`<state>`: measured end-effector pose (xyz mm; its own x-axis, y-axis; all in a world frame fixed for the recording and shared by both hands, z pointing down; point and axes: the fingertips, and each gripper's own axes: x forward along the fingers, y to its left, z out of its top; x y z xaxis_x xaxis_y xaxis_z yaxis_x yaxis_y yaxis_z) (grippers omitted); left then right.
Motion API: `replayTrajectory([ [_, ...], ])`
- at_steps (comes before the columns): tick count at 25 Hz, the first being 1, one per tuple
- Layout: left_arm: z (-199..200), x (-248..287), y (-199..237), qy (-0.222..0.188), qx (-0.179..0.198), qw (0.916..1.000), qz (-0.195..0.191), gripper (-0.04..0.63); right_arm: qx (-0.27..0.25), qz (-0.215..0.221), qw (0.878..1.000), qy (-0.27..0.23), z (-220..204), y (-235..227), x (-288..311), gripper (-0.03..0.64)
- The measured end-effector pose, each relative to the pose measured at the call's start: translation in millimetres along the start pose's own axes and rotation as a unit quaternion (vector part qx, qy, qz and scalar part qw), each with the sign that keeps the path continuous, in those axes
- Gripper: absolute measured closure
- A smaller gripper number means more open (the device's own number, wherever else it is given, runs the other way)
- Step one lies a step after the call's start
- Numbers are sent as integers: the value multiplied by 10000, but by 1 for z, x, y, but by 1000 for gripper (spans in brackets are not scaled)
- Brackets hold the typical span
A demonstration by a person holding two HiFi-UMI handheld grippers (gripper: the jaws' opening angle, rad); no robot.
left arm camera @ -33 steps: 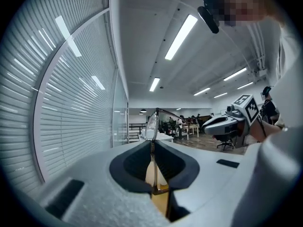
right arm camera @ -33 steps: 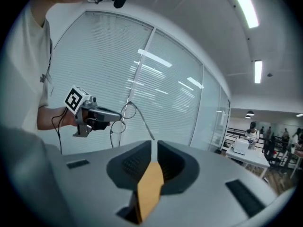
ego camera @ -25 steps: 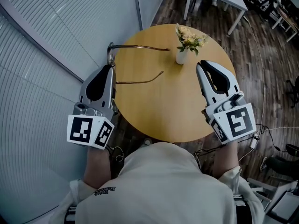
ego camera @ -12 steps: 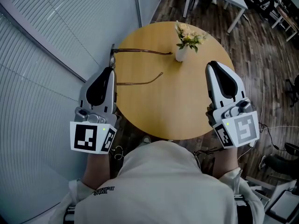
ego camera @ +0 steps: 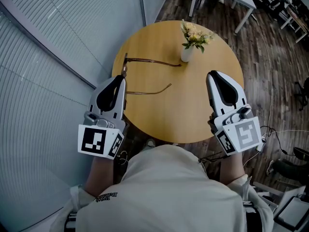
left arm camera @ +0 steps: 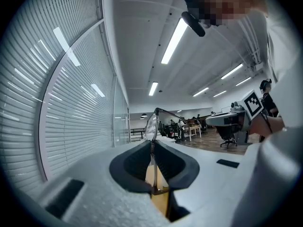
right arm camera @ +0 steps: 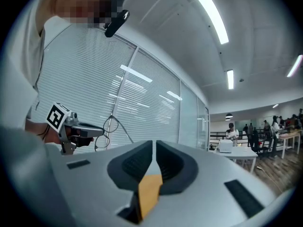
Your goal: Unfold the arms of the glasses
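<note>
— Which colour is seen on the table (ego camera: 193, 115)?
— A plain honey-yellow wood tone is shown. The glasses (ego camera: 152, 61) are framed in thin bronze-brown wire.
— And the vase (ego camera: 187, 55)?
— It is coloured white; the flowers (ego camera: 195, 35) are tinted cream and pale yellow, with green leaves.
— How are the grippers coloured?
— The left gripper (ego camera: 121, 77) and right gripper (ego camera: 212, 74) are cased in light grey, with black pads. Each marker cube (ego camera: 99, 141) is printed with black squares on white.
— The surroundings?
— The floor (ego camera: 270, 71) is patterned in dark brown planks; the blinds (ego camera: 48, 81) are striped pale grey.
</note>
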<state>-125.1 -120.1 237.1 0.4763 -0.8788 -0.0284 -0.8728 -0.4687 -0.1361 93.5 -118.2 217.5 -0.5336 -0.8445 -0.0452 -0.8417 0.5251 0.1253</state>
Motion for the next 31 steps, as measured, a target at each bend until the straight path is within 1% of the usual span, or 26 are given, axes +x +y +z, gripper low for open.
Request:
replayTrajectory([
  [6, -13, 0, -7, 177, -50, 9998, -123, 554, 138, 153, 9994, 286, -22, 8, -3, 574],
  [10, -18, 2, -8, 198, -64, 9997, -148, 554, 68, 239, 9989, 402, -33, 12, -3, 574],
  [15, -19, 2, -10, 213, -64, 9996, -178, 554, 45, 266, 9986, 456, -35, 13, -3, 574],
  [18, -21, 1, -9, 187, -90, 9997, -121, 554, 23, 241, 9984, 503, -37, 11, -5, 574],
  [23, -30, 1, -7, 257, -122, 9995, -101, 554, 35, 207, 9980, 596, -44, 8, -6, 574],
  [27, -31, 2, -7, 286, -135, 9994, -124, 554, 208, 172, 9980, 572, -46, 5, -4, 574],
  [31, -32, 1, -10, 283, -133, 9994, -144, 554, 245, 154, 9979, 573, -48, 4, -7, 574],
])
